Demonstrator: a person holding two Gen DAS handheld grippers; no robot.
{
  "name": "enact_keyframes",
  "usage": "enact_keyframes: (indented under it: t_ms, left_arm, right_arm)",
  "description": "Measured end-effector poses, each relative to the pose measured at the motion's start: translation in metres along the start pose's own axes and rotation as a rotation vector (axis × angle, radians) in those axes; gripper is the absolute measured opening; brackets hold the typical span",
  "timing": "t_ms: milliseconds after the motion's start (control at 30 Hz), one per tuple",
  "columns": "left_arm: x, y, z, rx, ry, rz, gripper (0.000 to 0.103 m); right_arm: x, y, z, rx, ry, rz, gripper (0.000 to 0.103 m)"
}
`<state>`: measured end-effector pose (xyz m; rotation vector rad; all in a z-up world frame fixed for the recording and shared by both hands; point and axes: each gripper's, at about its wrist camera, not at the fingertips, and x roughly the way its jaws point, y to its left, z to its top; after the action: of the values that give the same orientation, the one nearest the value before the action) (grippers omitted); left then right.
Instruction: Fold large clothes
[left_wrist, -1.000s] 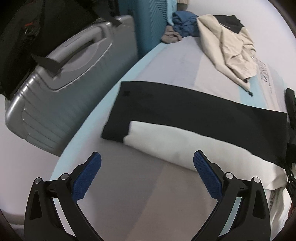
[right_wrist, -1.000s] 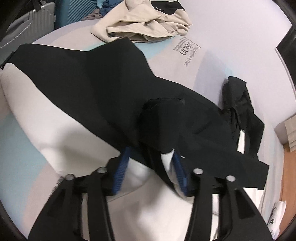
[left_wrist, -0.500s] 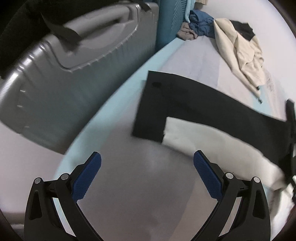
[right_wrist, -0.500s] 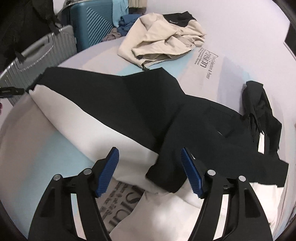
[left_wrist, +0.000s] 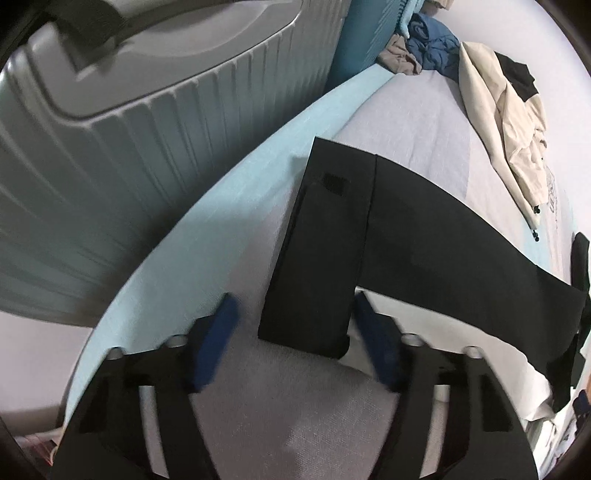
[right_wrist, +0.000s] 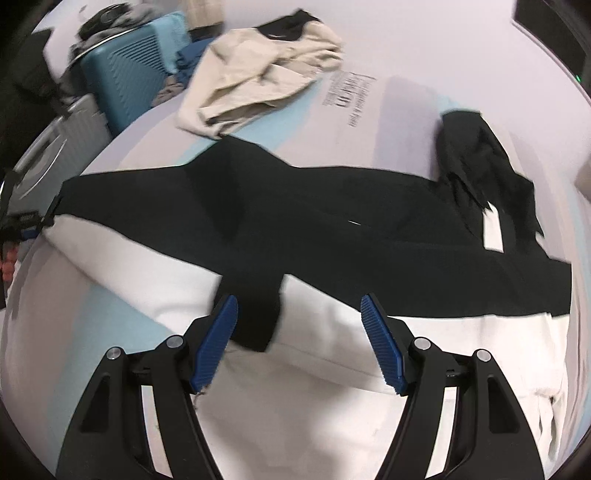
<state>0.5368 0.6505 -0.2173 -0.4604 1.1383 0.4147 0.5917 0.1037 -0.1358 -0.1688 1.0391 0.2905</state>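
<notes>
Left tool (left_wrist: 295, 332): jaws standing apart at a moderate gap, noticeably narrower than 0.5 s ago, and motion-blurred, so a closing stroke appears to be under way. Between the 2 pads, toward 12 o'clock, lies the near corner of the black-and-white garment (left_wrist: 388, 236), its black cuff end flat on the bed (left_wrist: 229, 229); no cloth is pinched yet. Compared with 1 s ago, this tool has advanced toward that corner, which now fills the gap instead of sitting well ahead. At 10 o'clock stands the grey suitcase (left_wrist: 129, 122); at 1 o'clock, well apart, lies the beige jacket (left_wrist: 513, 122) beside a blue bundle (left_wrist: 432, 40).

Right tool (right_wrist: 299, 332): jaws wide and empty. 1 s ago they were clamped on a black fold of the same garment (right_wrist: 332, 229); that fold has since been let go and now rests as a black tab across the white panel (right_wrist: 351, 325), just beside the left pad at 11 o'clock. The garment stretches from 9 o'clock to 3 o'clock across the bed (right_wrist: 399, 122). A crumpled black item (right_wrist: 484, 162) sits at 2 o'clock, the beige jacket (right_wrist: 266, 85) at 11 o'clock, a teal suitcase (right_wrist: 129, 74) beyond it.

Reading: 1 fold has been laid down by the right side, and the left side is probably taking the cuff end for the next fold. The garment is only partly folded.
</notes>
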Motion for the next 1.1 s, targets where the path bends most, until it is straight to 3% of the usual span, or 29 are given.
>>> enact_keyframes:
  t_ms: [67, 267, 333, 567, 633, 833, 1100]
  left_arm:
    - [-0.002, -0.003, 0.001, 0.019, -0.003, 0.011, 0.044]
    - [-0.013, -0.009, -0.001, 0.063, -0.037, 0.057, 0.027]
    - [-0.02, -0.016, -0.003, 0.095, -0.058, 0.074, 0.01]
    - [-0.038, -0.037, -0.013, 0.152, -0.096, 0.115, 0.007]
    - [-0.047, -0.041, -0.017, 0.153, -0.112, 0.115, 0.007]
    - [-0.083, -0.067, -0.029, 0.141, -0.171, 0.039, 0.007]
    - [-0.128, -0.14, -0.052, 0.176, -0.243, -0.088, 0.007]
  right_arm:
    - [0.0, -0.008, 0.001, 0.016, -0.001, -0.006, 0.067]
    - [0.005, -0.028, 0.004, 0.024, -0.009, -0.021, 0.067]
    - [0.012, -0.036, 0.005, 0.032, 0.001, -0.025, 0.067]
    - [0.022, -0.061, 0.004, 0.102, 0.031, -0.041, 0.067]
    - [0.018, -0.062, 0.003, 0.111, 0.024, -0.034, 0.073]
    - [0.011, -0.069, -0.006, 0.115, 0.017, -0.051, 0.076]
    - [-0.009, -0.098, -0.016, 0.129, 0.002, -0.085, 0.076]
